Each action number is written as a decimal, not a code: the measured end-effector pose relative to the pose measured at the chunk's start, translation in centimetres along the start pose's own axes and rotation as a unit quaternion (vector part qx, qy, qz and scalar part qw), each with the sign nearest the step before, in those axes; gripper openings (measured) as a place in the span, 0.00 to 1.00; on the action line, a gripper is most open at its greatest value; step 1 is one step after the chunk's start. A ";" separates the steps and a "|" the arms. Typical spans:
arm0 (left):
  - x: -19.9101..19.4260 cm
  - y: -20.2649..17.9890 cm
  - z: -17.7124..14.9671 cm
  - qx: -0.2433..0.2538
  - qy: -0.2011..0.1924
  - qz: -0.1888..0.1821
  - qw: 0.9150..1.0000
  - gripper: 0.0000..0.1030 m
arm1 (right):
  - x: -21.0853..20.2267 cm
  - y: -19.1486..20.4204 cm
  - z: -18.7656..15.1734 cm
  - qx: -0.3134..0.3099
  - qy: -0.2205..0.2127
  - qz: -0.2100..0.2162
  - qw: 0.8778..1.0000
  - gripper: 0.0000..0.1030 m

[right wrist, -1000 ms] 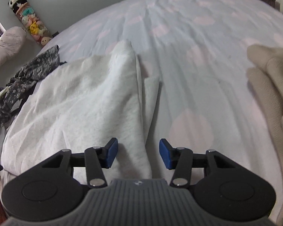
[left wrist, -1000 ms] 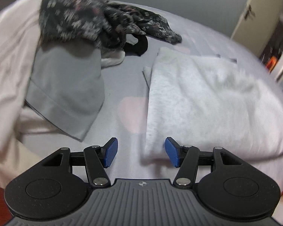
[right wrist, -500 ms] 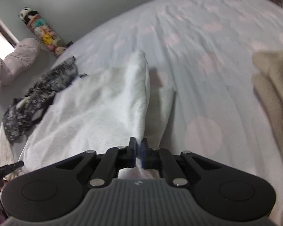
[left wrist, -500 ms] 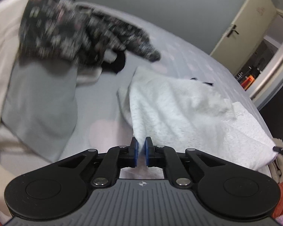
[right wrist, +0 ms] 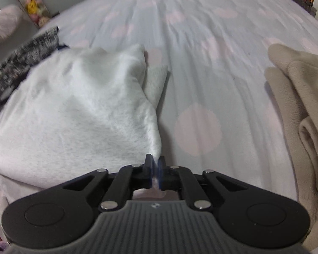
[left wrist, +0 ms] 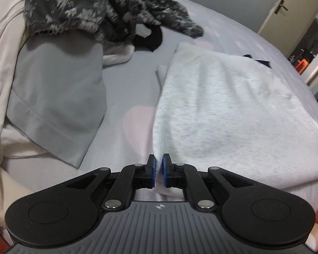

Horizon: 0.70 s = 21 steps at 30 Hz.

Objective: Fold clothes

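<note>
A light grey sweatshirt [left wrist: 226, 114] lies on the bed, partly folded; it also shows in the right wrist view [right wrist: 80, 110]. My left gripper [left wrist: 158, 165] is shut on the near left corner of its edge. My right gripper [right wrist: 155, 167] is shut on the near right corner of the same garment. The cloth rises a little toward both pinch points. A folded-under flap [right wrist: 155, 84] of the sweatshirt sticks out on the right side.
A grey folded cloth [left wrist: 57, 97], a dark floral garment [left wrist: 99, 10] and a cream garment [left wrist: 2, 48] lie to the left. A beige garment [right wrist: 303, 110] lies on the right. The bedsheet [right wrist: 201, 31] has pink dots. A door [left wrist: 290, 10] stands beyond.
One second ago both grippers were open at the sweatshirt's near edge. Both have shut on the edge and the cloth has been pulled and shifted with them.
</note>
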State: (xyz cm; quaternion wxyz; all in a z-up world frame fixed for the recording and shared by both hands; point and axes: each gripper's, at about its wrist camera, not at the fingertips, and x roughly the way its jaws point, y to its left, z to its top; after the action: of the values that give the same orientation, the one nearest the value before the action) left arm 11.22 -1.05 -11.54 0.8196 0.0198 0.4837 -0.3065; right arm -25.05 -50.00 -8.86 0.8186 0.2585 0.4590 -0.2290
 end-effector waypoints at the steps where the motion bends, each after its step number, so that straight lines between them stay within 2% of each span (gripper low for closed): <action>1: -0.1 0.1 -0.2 -0.005 -0.001 0.001 1.000 0.07 | 0.4 0.0 0.0 -0.003 0.009 -0.004 1.000 0.06; 3: -0.5 0.3 -0.4 -0.009 -0.006 0.009 1.000 0.14 | 0.4 0.0 0.0 -0.003 0.012 -0.016 1.000 0.08; 5: -1.5 0.1 -0.4 0.001 -0.015 0.021 1.000 0.23 | -0.3 -0.2 -0.2 0.005 0.002 -0.032 0.999 0.23; 6: -2.0 -0.1 -0.3 0.006 -0.019 0.027 0.999 0.24 | -0.8 -0.3 -0.3 0.012 -0.008 -0.040 0.999 0.34; 10: -3.7 -1.3 0.6 0.040 -0.041 0.049 0.997 0.24 | -2.3 -0.6 0.9 0.032 -0.051 -0.014 0.998 0.34; 14: -3.6 -3.0 2.6 0.048 -0.061 0.032 0.996 0.25 | -2.7 -0.6 3.2 0.037 -0.086 0.014 0.996 0.34; 17: -2.4 -4.6 4.1 0.056 -0.064 0.022 0.996 0.25 | -1.5 -0.6 5.6 0.051 -0.095 0.049 0.993 0.36; 19: -1.4 -5.6 5.0 0.067 -0.063 0.023 0.996 0.25 | -0.5 -0.6 7.0 0.059 -0.098 0.064 0.991 0.43; 21: -0.4 -6.4 5.6 0.074 -0.061 0.021 0.995 0.25 | 0.7 -0.5 8.3 0.065 -0.099 0.077 0.990 0.46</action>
State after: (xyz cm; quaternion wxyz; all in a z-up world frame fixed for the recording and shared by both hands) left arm 12.16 -7.91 -6.56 0.8499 0.0715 0.4087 -0.3248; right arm -19.79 -55.70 -5.91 0.8568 0.3215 0.3385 -0.2190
